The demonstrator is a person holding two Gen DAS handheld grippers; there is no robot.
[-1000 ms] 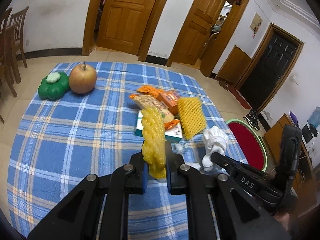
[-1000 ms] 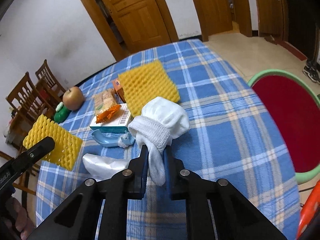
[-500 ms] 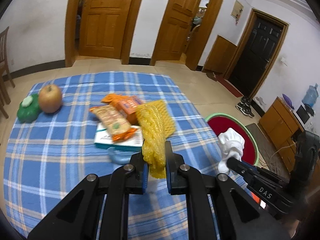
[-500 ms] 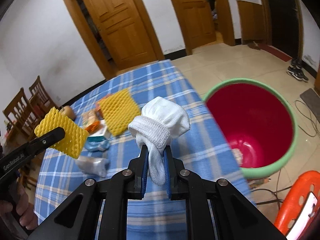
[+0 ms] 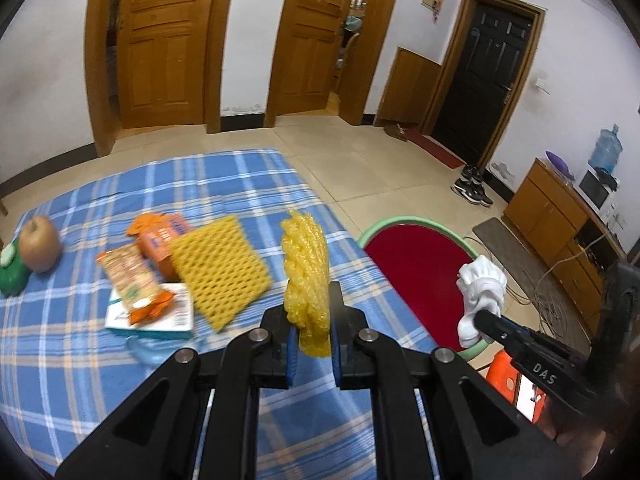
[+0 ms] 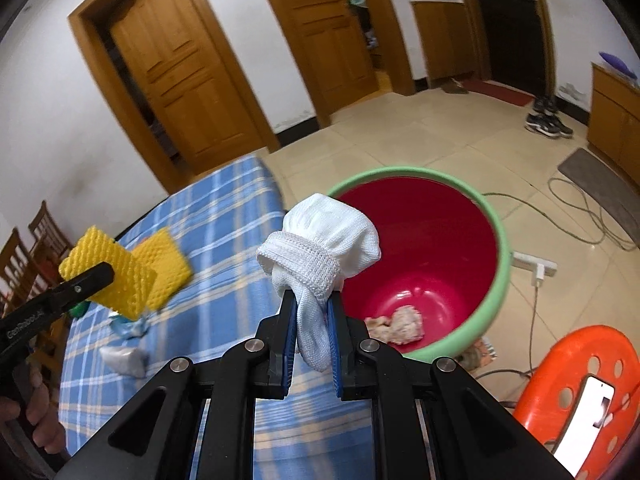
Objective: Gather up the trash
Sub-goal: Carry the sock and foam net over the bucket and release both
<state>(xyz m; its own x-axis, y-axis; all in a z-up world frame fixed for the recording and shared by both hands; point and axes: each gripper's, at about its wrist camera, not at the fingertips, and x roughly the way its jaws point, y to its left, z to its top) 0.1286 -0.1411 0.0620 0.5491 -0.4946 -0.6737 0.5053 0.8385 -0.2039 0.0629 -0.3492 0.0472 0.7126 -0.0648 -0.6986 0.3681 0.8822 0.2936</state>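
**Both claws loaded, red bin at the table's edge**

The left gripper (image 5: 312,344) is clamped on a yellow foam net (image 5: 306,276), which stands upright between its blue pads at the centre of the left wrist view. The right gripper (image 6: 312,344) is pinched tight on a balled white sock (image 6: 320,248); the sock's tail hangs down between the jaws and its bunched head sits above them, in front of the bin's near rim in the right wrist view.

The red bin with a green rim (image 6: 502,248) stands on the tiled floor just beside the table, filling the middle right of that view. A few crumpled pale scraps (image 6: 398,320) lie at its bottom.

On the blue plaid tablecloth (image 5: 80,360), left of centre in the left wrist view, a second yellow foam net (image 5: 218,268) lies flat, touching an orange box (image 5: 162,240) and a snack packet (image 5: 130,276) that rests on a white carton (image 5: 176,316). An apple (image 5: 39,244) sits at the far left, touching a green toy (image 5: 12,272).

An orange stool (image 6: 576,376) with a phone (image 6: 586,412) on it shows at the lower right of the right wrist view.
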